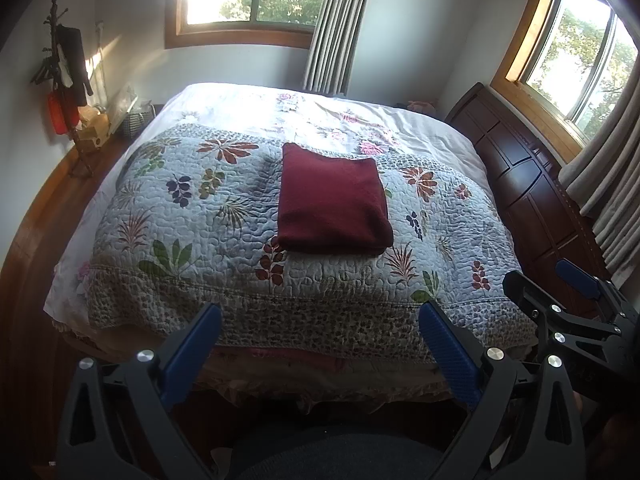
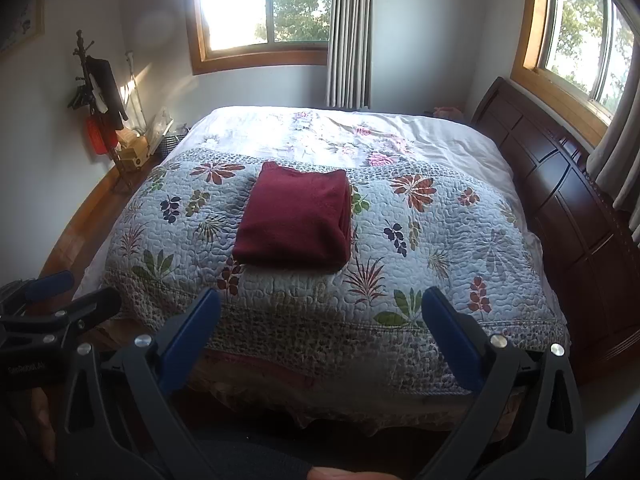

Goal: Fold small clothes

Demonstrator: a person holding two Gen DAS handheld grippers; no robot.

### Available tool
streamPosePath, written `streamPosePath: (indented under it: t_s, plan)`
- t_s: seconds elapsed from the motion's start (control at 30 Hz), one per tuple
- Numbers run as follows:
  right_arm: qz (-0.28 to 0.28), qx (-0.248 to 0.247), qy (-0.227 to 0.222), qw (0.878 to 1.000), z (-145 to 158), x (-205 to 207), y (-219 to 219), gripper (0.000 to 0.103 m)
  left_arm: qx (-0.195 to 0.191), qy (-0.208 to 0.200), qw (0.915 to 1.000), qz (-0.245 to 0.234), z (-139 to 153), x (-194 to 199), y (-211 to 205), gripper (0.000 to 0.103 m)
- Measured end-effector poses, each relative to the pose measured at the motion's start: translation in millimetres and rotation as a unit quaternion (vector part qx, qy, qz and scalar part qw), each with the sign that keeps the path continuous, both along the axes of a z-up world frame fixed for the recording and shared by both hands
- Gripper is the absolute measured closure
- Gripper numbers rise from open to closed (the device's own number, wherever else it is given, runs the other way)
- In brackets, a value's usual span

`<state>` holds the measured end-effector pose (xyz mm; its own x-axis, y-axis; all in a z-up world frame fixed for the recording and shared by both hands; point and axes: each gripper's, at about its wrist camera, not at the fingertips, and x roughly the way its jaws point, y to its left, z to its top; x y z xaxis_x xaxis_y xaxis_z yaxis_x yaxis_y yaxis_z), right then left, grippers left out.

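Observation:
A dark red garment (image 1: pixel 334 200) lies folded into a neat rectangle on the floral quilt (image 1: pixel 180 216) in the middle of the bed; the right wrist view shows the same folded garment (image 2: pixel 296 220). My left gripper (image 1: pixel 320 320) hangs open off the near edge of the bed, well short of the garment, nothing between its blue pads (image 1: pixel 448 352). My right gripper (image 2: pixel 320 312) is also open and empty, held back from the bed's near edge. In the left wrist view the right gripper (image 1: pixel 548 284) shows at the right; the left gripper (image 2: pixel 68 292) shows at the left of the right wrist view.
A dark wooden headboard (image 1: pixel 528 184) runs along the bed's right side under a window. A coat stand (image 1: pixel 66 68) with hanging items and small boxes stand by the left wall. White sheet (image 1: pixel 420 124) covers the far half of the bed. Wooden floor lies left.

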<state>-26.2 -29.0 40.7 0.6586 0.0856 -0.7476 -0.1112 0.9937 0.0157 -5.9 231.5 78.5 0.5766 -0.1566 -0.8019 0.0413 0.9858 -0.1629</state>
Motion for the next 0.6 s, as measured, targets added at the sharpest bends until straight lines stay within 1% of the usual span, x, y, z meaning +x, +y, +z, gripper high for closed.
streamPosePath:
  t_s: [0.6]
  plan:
    - [0.001,0.000,0.001,1.000,-1.1,6.0,-1.9,0.003,-0.004,0.000,1.0000,0.001,-2.2,8.2,5.0,0.004]
